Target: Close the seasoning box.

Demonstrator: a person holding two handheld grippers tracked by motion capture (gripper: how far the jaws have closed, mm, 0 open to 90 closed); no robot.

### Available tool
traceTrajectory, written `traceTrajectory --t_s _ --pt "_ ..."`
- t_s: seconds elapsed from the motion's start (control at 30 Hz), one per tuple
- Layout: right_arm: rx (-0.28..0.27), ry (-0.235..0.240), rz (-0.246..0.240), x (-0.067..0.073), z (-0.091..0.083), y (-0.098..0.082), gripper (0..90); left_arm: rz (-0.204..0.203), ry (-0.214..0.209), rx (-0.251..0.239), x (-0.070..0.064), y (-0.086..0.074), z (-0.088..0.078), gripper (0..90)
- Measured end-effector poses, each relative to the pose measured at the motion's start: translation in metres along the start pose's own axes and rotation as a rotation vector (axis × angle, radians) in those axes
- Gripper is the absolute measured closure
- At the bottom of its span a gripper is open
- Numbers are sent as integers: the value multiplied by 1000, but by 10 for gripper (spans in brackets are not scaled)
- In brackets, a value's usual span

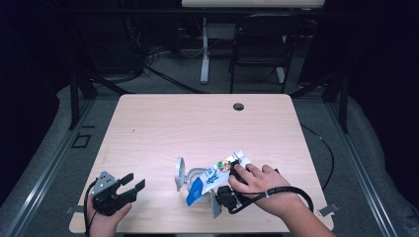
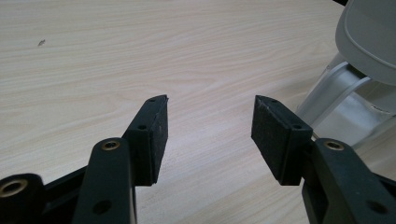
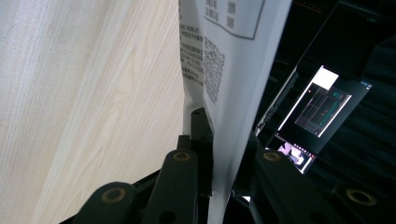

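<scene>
A white packet point(image 1: 223, 169) with blue and coloured print is held tilted over the front middle of the wooden table point(image 1: 197, 123). My right gripper point(image 1: 231, 178) is under a hand and lies on its side. In the right gripper view the packet's printed back point(image 3: 219, 60) runs down between the jaws of the right gripper point(image 3: 224, 135), and the pads press on it from both sides. A grey stand with a rounded top point(image 1: 181, 174) sits just left of the packet. My left gripper point(image 1: 134, 180) rests at the front left corner, open with nothing between the pads point(image 2: 210, 119).
The grey stand point(image 2: 369, 37) rises close to the right of my left jaws. A round cable hole point(image 1: 238, 106) lies near the table's far edge. A black chair point(image 1: 259, 44) and desk legs stand beyond. A lit monitor point(image 3: 322, 105) shows past the packet.
</scene>
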State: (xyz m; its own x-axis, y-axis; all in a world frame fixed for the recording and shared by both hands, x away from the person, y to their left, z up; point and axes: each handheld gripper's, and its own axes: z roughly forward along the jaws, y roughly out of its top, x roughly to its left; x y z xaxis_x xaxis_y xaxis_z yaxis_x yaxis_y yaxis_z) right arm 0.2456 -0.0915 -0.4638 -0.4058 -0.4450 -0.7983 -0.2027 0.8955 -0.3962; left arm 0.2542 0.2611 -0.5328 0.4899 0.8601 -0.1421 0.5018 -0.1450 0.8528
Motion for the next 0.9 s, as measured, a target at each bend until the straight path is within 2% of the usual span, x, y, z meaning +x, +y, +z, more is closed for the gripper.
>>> traceTrajectory --t_s 0.9 --pt "-2 5 -10 -3 -2 1 862 -1 -1 -5 0 0 0 465"
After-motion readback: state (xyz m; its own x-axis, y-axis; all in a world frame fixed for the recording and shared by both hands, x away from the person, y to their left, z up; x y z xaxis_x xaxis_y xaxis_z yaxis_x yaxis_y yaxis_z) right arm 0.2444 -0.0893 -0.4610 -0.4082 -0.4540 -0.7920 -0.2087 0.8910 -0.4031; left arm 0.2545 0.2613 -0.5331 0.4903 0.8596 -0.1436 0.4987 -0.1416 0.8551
